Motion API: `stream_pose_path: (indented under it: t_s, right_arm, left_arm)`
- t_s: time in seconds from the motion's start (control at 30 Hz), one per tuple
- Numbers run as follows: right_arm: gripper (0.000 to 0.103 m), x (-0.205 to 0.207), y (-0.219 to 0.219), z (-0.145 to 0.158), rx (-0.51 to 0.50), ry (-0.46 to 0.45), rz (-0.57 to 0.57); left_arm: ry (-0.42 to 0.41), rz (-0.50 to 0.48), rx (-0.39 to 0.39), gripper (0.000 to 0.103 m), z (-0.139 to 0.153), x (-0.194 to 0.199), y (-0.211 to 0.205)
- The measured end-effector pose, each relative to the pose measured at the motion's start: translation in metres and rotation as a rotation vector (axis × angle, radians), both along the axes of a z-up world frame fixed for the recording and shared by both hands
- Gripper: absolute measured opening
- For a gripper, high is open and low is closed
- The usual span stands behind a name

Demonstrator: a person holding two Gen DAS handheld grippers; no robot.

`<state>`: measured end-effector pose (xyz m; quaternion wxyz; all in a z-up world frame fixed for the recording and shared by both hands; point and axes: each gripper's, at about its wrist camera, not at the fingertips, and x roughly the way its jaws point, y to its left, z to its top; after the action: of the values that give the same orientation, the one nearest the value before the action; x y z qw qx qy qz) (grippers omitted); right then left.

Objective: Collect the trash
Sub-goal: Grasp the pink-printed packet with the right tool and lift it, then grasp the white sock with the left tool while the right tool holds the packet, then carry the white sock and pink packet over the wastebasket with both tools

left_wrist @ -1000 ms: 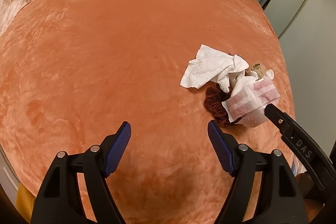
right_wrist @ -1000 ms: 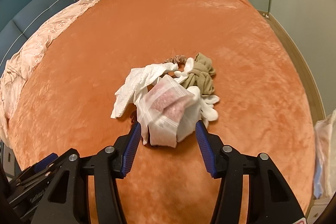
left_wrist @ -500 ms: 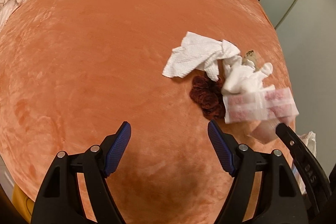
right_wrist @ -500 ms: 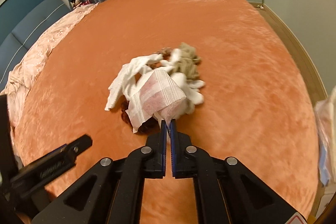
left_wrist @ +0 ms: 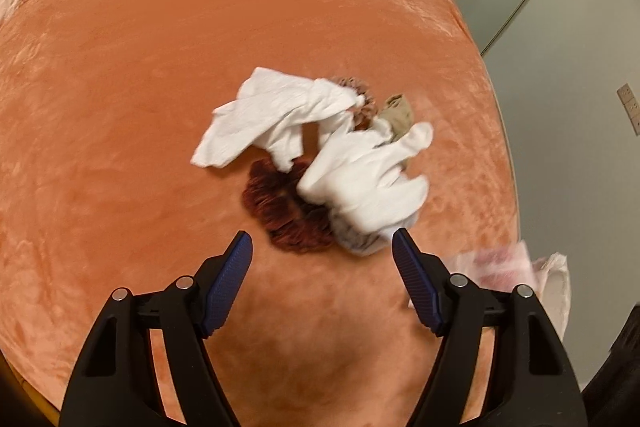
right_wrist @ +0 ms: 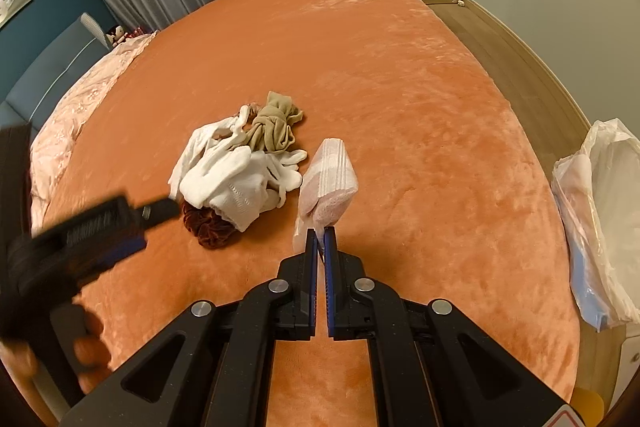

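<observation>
Orange plush bedspread (right_wrist: 400,99) carrying a pile of white cloths (right_wrist: 236,179), just beside which the right gripper (right_wrist: 320,241), clamped tight, lifts a pink-and-white wrapper (right_wrist: 330,183); the left gripper (left_wrist: 322,247), spread wide and empty, hovers nearer the pile. One piece gathered; a white tissue (left_wrist: 264,119) likely remains. Plastic bag (right_wrist: 600,219) waits beyond the bed edge, broad open blanket around the pile

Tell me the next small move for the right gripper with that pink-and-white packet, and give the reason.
Probably carry it right, toward the plastic bag beside the bed. The right gripper is shut on the packet, which already hangs clear of the orange blanket and apart from the white cloths. The left gripper is open over the pile, holding nothing.
</observation>
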<state>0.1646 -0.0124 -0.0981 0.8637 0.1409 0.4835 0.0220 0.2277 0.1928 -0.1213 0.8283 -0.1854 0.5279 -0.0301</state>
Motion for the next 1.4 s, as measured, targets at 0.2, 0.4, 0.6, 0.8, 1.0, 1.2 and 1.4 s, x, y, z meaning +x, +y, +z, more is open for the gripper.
stream_pose_path:
  t_s: [0.2, 0.4, 0.6, 0.8, 1.0, 1.2, 1.4]
  right_arm:
    - [0.003, 0.004, -0.002, -0.006, 0.023, 0.011, 0.009]
    - [0.003, 0.003, 0.002, -0.013, 0.039, 0.025, 0.027]
    - [0.003, -0.005, 0.002, -0.010, 0.058, 0.022, 0.024]
    - [0.003, -0.019, -0.002, 0.006, 0.071, -0.009, 0.018]
    - [0.003, -0.038, -0.012, 0.028, 0.083, -0.058, 0.004]
    - [0.003, -0.060, -0.035, 0.050, 0.088, -0.109, -0.029]
    - [0.003, -0.083, -0.065, 0.073, 0.089, -0.165, -0.072]
  left_arm:
    - [0.034, -0.003, -0.059, 0.040, -0.009, 0.035, -0.012]
    - [0.041, -0.020, -0.079, 0.008, -0.015, 0.036, -0.016]
    - [0.017, -0.038, -0.052, 0.005, -0.006, 0.014, -0.020]
    - [-0.022, -0.064, -0.051, 0.004, 0.017, -0.015, -0.029]
    - [-0.071, -0.120, -0.019, 0.004, 0.043, -0.042, -0.052]
    - [-0.123, -0.175, 0.003, 0.004, 0.071, -0.069, -0.081]
    - [-0.160, -0.225, 0.012, 0.005, 0.093, -0.089, -0.112]
